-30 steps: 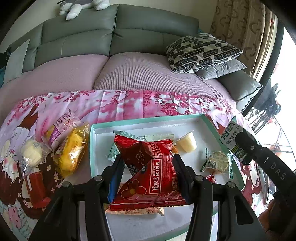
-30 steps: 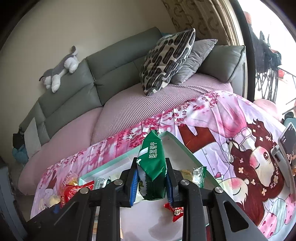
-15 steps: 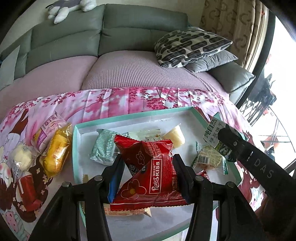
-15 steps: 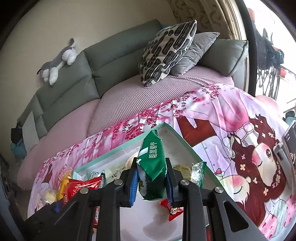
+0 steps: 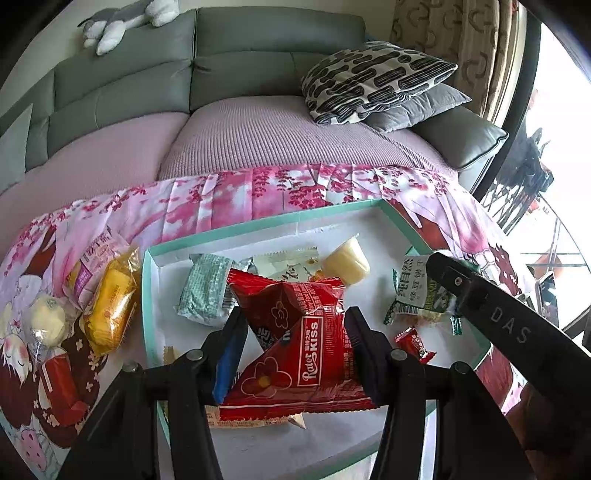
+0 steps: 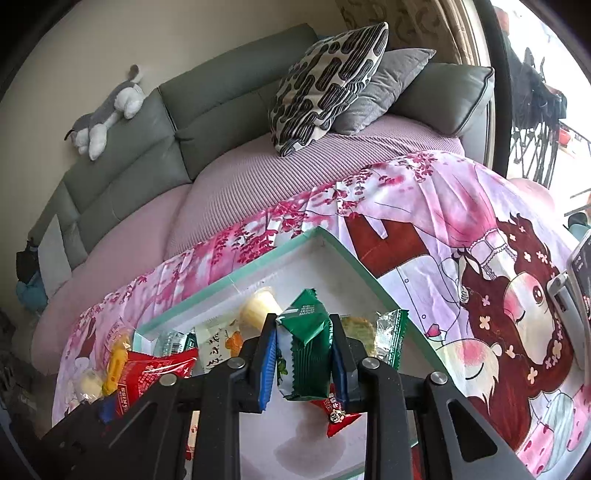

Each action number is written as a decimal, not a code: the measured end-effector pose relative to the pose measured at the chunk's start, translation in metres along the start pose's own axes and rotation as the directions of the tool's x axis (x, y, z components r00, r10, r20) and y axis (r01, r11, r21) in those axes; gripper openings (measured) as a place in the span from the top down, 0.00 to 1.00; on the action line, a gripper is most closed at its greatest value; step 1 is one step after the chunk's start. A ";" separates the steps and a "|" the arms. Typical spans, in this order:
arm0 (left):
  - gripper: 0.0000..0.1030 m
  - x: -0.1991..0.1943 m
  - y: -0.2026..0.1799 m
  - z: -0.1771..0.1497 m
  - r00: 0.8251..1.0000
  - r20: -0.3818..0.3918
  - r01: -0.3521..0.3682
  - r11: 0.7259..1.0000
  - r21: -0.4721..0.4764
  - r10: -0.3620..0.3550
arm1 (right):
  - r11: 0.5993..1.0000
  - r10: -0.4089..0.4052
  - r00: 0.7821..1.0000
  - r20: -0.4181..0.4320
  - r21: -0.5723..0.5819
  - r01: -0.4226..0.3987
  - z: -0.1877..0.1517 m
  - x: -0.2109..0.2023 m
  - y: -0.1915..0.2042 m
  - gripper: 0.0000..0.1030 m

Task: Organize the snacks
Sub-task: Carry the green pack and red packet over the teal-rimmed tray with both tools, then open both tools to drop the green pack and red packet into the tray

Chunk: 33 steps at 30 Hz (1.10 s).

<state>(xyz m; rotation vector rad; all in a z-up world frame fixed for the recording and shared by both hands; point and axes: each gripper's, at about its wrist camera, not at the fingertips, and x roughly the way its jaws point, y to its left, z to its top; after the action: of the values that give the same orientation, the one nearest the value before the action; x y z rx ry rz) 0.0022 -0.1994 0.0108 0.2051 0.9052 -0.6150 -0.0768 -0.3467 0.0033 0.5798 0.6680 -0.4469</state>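
While both grippers hover over the tray [image 5: 258,223], each carries one snack: the left gripper [image 5: 293,345] is clamped on a red packet [image 5: 295,350], and the right gripper [image 6: 303,356] has its pads narrowly closed on a green packet [image 6: 304,354], neither set down yet. By my reading the job is past halfway. Under and beyond the grippers the tray already holds a small red candy [image 5: 413,343], a green-and-white biscuit pack [image 5: 415,291], a teal sachet [image 5: 205,290], a pale sachet [image 5: 286,262] and a jelly cup [image 5: 349,260]. Left of the tray, on the pink printed cloth [image 5: 221,206], a yellow cake [image 5: 109,308], a round pale sweet [image 5: 46,321] and a pink-labelled pack [image 5: 94,258] await collection. The tray floor is getting crowded, so free spots are few. Farther back stand the sofa [image 5: 240,136], two cushions [image 5: 373,81] and a plush toy [image 5: 125,20], well clear.
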 end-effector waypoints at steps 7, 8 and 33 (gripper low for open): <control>0.40 -0.004 0.006 0.000 1.000 0.000 0.006 1.000 -0.022 -0.006 | 0.999 -0.016 0.999 -0.035 -0.034 0.015 -0.004 0.007 0.007 0.71; 0.40 -0.005 0.006 0.000 1.000 0.001 0.008 1.000 -0.023 -0.008 | 0.999 -0.015 0.999 -0.035 -0.038 0.014 -0.004 0.007 0.007 0.71; 0.21 -0.013 0.059 0.003 0.998 0.015 -0.057 0.988 -0.144 0.060 | 0.990 -0.118 0.989 -0.088 -0.091 0.110 -0.009 0.020 0.017 0.36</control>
<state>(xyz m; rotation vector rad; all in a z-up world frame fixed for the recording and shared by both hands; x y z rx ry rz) 0.0323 -0.1469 0.0177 0.0955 0.9174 -0.4945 -0.0571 -0.3317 -0.0103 0.4842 0.8087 -0.4978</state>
